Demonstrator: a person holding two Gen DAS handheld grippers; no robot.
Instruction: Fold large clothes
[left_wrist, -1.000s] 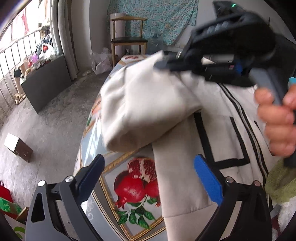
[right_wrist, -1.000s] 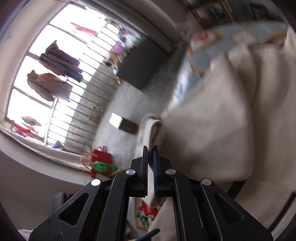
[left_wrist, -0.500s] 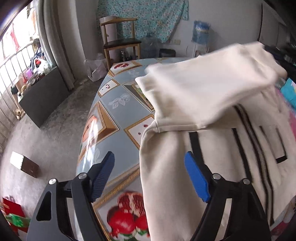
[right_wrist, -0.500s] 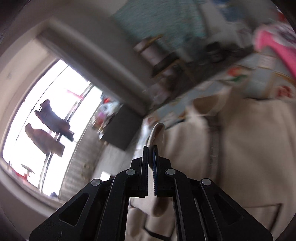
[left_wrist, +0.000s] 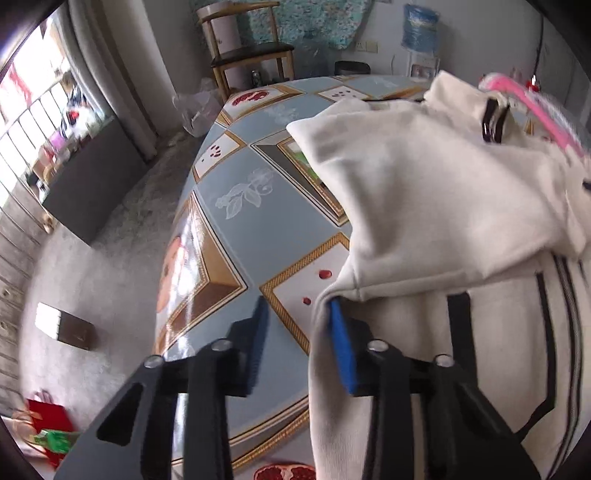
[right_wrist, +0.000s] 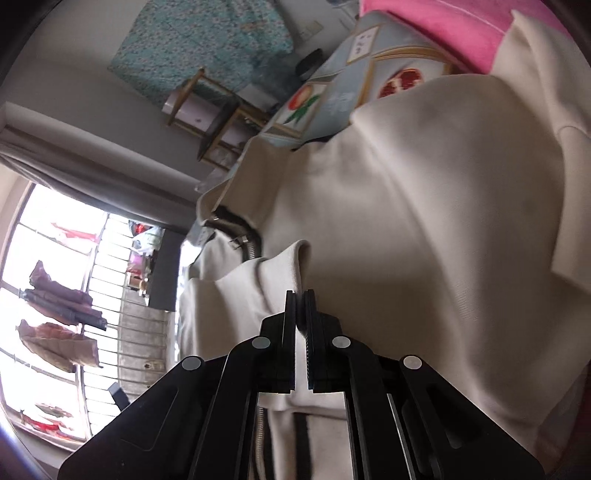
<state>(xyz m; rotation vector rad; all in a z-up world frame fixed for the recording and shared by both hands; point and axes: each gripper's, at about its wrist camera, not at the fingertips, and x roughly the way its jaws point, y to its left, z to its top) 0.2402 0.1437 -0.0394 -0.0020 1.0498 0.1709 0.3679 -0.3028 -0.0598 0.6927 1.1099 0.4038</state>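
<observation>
The surface (left_wrist: 236, 221), covered in a blue cloth printed with pomegranates, carries a big cream jacket (left_wrist: 443, 332) with black trim, spread along its right side. The jacket's body lies flat, zip and stripes facing up, while one sleeve (left_wrist: 424, 192) is drawn across the chest, which looks like the first inward fold meant to narrow the garment.

The right hand-held gripper (right_wrist: 300, 325) is clamped tight on the sleeve's cuff (right_wrist: 291, 258), its fingers pressed together with cloth between them; that grip is what keeps the sleeve lifted and stretched over the body instead of slumping. A pink garment (right_wrist: 443, 33) lies past the jacket at the far end.

The left hand-held gripper (left_wrist: 299, 343) stands apart, holding nothing. Its right finger (left_wrist: 341, 350) is tucked against the jacket's side edge, just below where the sleeve joins, and the other hangs over bare surface, seemingly to pin or take that edge.
</observation>
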